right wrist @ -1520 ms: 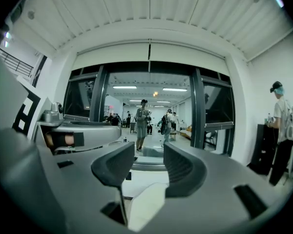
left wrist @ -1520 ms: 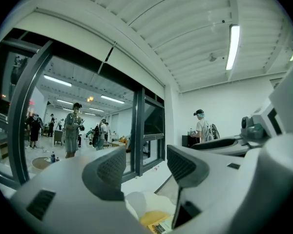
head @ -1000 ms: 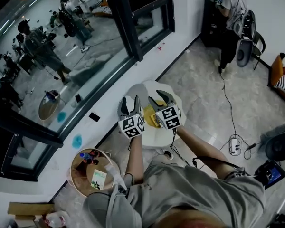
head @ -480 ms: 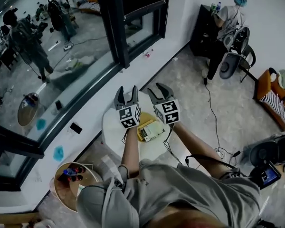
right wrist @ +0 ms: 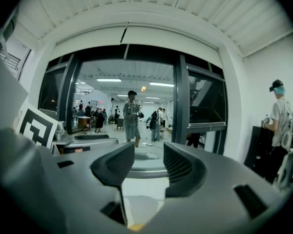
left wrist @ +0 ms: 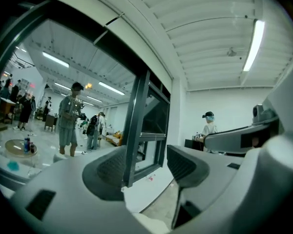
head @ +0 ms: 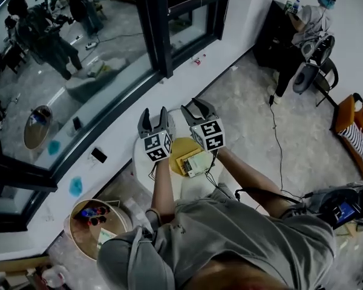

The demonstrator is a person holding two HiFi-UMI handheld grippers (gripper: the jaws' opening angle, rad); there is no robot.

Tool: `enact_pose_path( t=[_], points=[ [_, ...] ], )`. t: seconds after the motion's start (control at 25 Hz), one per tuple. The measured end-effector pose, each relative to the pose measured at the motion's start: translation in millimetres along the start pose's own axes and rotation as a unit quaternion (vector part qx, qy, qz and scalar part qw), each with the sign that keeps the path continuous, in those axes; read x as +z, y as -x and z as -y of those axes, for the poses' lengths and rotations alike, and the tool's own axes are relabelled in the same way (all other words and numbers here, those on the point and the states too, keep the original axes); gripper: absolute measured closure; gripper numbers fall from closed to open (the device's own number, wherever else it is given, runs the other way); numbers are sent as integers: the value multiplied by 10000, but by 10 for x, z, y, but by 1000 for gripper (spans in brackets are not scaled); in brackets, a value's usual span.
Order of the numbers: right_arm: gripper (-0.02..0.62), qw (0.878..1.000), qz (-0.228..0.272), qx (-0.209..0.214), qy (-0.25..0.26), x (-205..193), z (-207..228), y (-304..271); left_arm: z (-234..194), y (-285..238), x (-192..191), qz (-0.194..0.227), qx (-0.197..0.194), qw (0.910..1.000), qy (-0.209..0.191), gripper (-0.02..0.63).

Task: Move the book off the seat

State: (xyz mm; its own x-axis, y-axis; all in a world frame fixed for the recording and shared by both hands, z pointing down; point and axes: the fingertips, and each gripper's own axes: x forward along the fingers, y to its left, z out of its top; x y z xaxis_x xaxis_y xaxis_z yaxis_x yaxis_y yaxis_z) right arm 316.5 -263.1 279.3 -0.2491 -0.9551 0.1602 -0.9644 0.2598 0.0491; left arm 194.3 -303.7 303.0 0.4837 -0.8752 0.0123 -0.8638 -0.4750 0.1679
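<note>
A pale book [head: 198, 162] lies on a yellow pad [head: 183, 146] on the round white seat [head: 144, 164], seen in the head view. Both grippers hover above the seat and point away from me toward the window. My left gripper [head: 155, 119] is over the seat's left part and stands open with nothing between its fingers. My right gripper [head: 197, 109] is over the yellow pad, just beyond the book, and is open and empty too. The left gripper view [left wrist: 146, 168] and the right gripper view [right wrist: 149, 165] look out at the window, and neither shows the book.
A dark-framed window [head: 156, 35] and a white sill [head: 118, 139] run behind the seat. A round wooden side table [head: 85, 231] with small items stands at lower left. A person [head: 305, 26] stands by a chair at far right. Cables [head: 279, 139] trail over the floor.
The head view has shifted, and both grippers sit a little higher and further left in it. More of the book shows beneath them. The jaws stand as before.
</note>
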Motion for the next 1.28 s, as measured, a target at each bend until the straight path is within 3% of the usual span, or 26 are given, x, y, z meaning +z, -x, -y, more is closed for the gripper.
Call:
enact_pose_path(
  t=[0.24, 0.44, 0.6, 0.72, 1.0, 1.28],
  points=[
    [402, 9950, 141, 976, -137, 68, -340, -499, -417, 104, 233, 187, 778, 9964, -276, 351],
    [402, 9794, 360, 1980, 155, 265, -487, -950, -661, 61, 452, 344, 1633, 9850, -440, 351],
    [402, 9677, 451, 2476, 109, 421, -451, -1258, -704, 54, 510, 339, 2186, 9739, -505, 351],
    [402, 9630, 374, 2668, 8, 395, -402, -1366, -663, 81, 442, 230, 2440, 9683, -475, 351],
    [402, 9593, 446, 2785, 127, 488, -641, -1493, -810, 229, 577, 437, 2502, 9656, -549, 351],
    [402, 9661, 421, 2544, 111, 551, -546, -1510, -950, 228, 668, 528, 2503, 9654, -507, 351]
  ],
)
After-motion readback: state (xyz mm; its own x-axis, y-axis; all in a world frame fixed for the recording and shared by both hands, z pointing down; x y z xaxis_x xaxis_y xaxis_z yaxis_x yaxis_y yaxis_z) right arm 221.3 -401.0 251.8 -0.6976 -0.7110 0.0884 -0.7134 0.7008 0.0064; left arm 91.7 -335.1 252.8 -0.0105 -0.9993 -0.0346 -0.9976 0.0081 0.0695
